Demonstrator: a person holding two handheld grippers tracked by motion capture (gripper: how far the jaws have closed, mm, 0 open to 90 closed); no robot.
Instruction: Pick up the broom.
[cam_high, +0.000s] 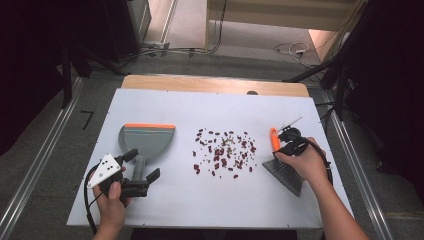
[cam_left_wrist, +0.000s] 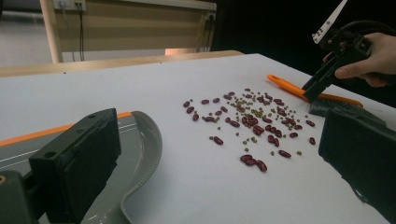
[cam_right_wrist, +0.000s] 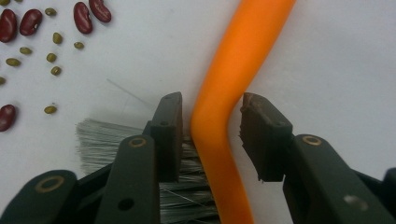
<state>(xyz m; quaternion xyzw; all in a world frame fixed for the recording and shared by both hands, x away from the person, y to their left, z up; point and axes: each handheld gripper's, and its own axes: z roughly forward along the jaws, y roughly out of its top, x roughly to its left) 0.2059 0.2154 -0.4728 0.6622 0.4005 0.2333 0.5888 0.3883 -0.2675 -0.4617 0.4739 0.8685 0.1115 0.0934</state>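
While the brush lies flat on the white table top at its right side, its orange handle points away from the person and its grey bristles point toward the person; the right gripper straddles the handle at the bend just above the bristles. The right gripper view shows the jaws set close on either side of the handle, the left pad about touching it and a narrow gap visible at the right pad, so the handle sits between the pads without a firm pinch on both faces. The same view resolves single bristle strands; the high view shows a hand covering that joint.

Scattered between the two tools lie red kidney beans mixed with small green beans; the green ones are plain in both gripper views and barely resolved in the high view.

At the table's left lies a grey dustpan with an orange front lip, mouth away from the person; the left gripper has its jaws spread wide either side of the dustpan handle, clear of it. The left gripper view shows the pan's curved rim beside one pad, and the right gripper far off over the brush.

No readable writing or brand mark appears on any item; a grey plate with dots tops the left gripper.
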